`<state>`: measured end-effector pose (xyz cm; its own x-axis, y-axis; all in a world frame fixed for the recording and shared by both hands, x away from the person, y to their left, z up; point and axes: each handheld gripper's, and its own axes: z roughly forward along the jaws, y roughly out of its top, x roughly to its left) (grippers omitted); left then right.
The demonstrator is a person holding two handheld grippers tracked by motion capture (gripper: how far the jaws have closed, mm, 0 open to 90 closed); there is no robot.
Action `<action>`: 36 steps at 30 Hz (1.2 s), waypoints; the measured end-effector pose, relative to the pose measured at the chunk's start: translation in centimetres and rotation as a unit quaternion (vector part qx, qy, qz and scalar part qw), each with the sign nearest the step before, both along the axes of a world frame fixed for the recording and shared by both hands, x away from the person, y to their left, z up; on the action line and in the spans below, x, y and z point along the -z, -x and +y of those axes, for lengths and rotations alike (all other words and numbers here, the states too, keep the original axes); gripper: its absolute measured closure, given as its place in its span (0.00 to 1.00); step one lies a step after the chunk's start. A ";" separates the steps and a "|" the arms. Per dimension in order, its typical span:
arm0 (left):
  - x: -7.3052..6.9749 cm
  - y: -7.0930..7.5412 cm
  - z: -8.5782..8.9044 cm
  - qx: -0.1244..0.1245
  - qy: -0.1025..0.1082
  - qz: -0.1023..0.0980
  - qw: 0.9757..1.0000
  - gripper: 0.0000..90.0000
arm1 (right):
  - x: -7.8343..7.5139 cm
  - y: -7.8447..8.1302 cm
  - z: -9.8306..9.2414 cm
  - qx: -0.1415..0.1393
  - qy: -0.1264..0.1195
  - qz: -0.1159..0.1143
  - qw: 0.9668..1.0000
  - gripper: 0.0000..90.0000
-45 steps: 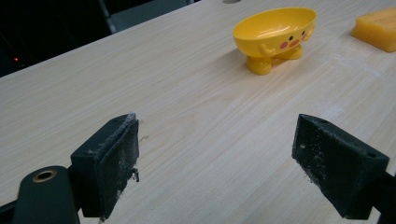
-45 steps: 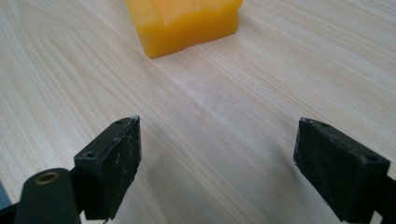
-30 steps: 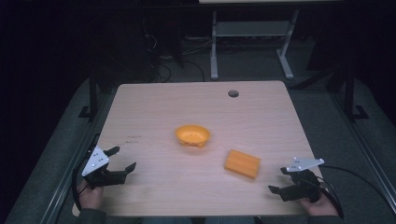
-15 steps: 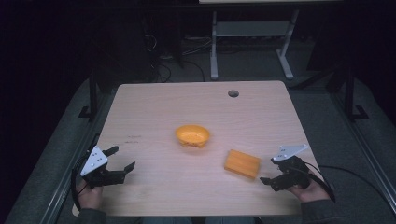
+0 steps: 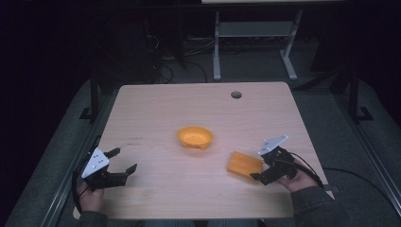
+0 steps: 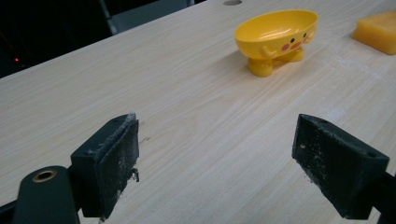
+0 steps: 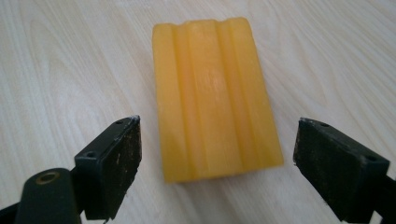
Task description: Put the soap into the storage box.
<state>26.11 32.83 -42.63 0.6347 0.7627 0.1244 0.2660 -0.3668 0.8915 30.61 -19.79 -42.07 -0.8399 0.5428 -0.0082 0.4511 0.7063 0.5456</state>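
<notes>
Here we hold the right tongs (image 5: 258, 165) low over the counter (image 5: 156, 113) with the jaws spread wide. The yellow ridged soap bar (image 7: 212, 93) lies flat just ahead of them, centred in line with the gap, touched by neither jaw. We hold the left tongs (image 5: 124, 160) likewise spread wide, gripping nothing, near the counter's edge. The yellow footed dish (image 6: 276, 38) stands upright well ahead of the left tongs and to their right, apart from the soap bar.
</notes>
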 end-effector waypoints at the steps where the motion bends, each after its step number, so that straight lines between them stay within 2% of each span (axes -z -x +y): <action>1: 0.0 0.0 0.0 0.000 0.001 -0.001 1.000 0.15 | 0.1 -0.4 0.4 -0.003 0.004 0.003 1.000 0.16; 8: 0.0 0.0 0.0 0.000 0.001 -0.001 1.000 0.15 | 0.6 -1.4 1.8 -0.020 0.020 0.014 1.000 0.16; 11: 0.0 0.0 0.0 0.002 -0.001 -0.002 1.000 0.15 | 1.0 -2.1 2.5 -0.024 0.036 0.026 0.999 0.16; 16: 0.0 0.0 0.0 0.000 0.002 -0.002 1.000 0.15 | 1.5 -2.5 3.1 -0.026 0.047 0.035 0.998 0.16; 17: 0.0 0.0 0.0 0.000 0.002 -0.002 1.000 0.15 | 1.8 -2.7 3.5 -0.031 0.057 0.040 0.997 0.16; 19: 0.0 0.0 0.0 0.001 0.002 -0.002 1.000 0.15 | 1.9 -2.8 3.8 -0.038 0.063 0.038 0.997 0.16; 25: 0.0 0.0 0.0 0.001 0.002 -0.003 1.000 0.15 | 2.3 -3.2 4.2 -0.037 0.065 0.048 0.996 0.16; 36: -0.1 0.0 0.0 0.001 0.002 -0.004 1.000 0.15 | 2.8 -3.4 4.8 -0.043 0.079 0.047 0.995 0.20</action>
